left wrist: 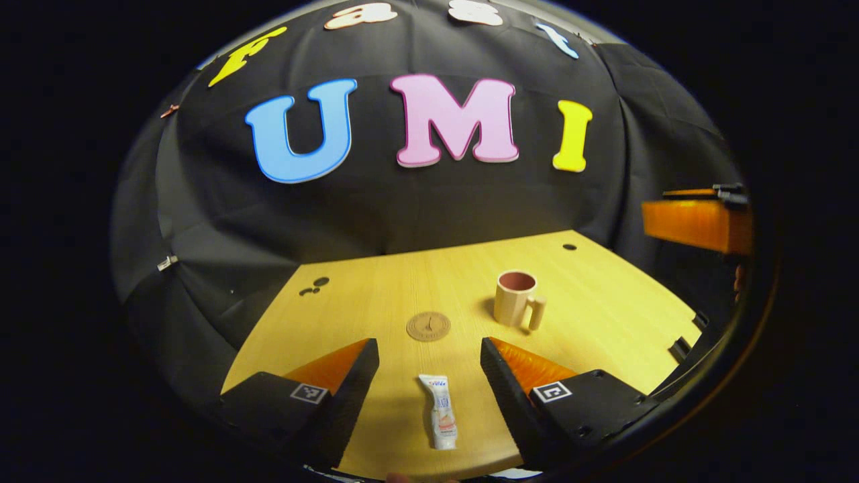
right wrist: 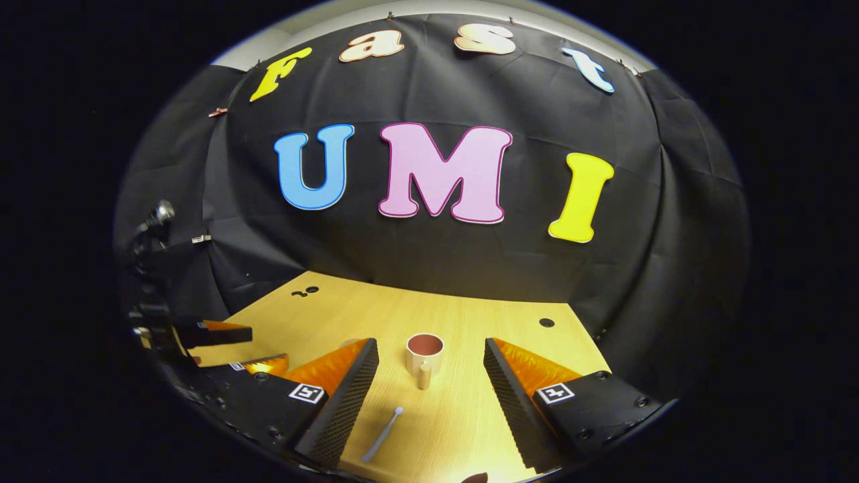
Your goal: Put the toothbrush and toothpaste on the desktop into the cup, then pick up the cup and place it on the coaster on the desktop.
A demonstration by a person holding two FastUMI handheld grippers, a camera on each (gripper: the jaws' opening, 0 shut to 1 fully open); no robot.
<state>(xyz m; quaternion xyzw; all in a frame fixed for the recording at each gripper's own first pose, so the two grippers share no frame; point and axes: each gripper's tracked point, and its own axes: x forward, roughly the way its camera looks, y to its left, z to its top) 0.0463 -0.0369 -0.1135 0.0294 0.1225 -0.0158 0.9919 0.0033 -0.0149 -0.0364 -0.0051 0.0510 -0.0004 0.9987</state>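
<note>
— Where's everything?
— Both my tongs, left (left wrist: 429,365) and right (right wrist: 431,365), hang open, empty. Toothpaste (left wrist: 440,419) and toothbrush (right wrist: 382,435) lie flat on the desk (left wrist: 604,315); cup (right wrist: 424,355) stands beyond.
— Risk?
— Flat, thin things may slip; the light cup may tip.

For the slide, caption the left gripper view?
Open left gripper hovers over the toothpaste tube; coaster and empty cup stand apart on the desktop beyond.

Wooden tabletop (left wrist: 604,322), round holes (left wrist: 569,247) near far edge.
</note>
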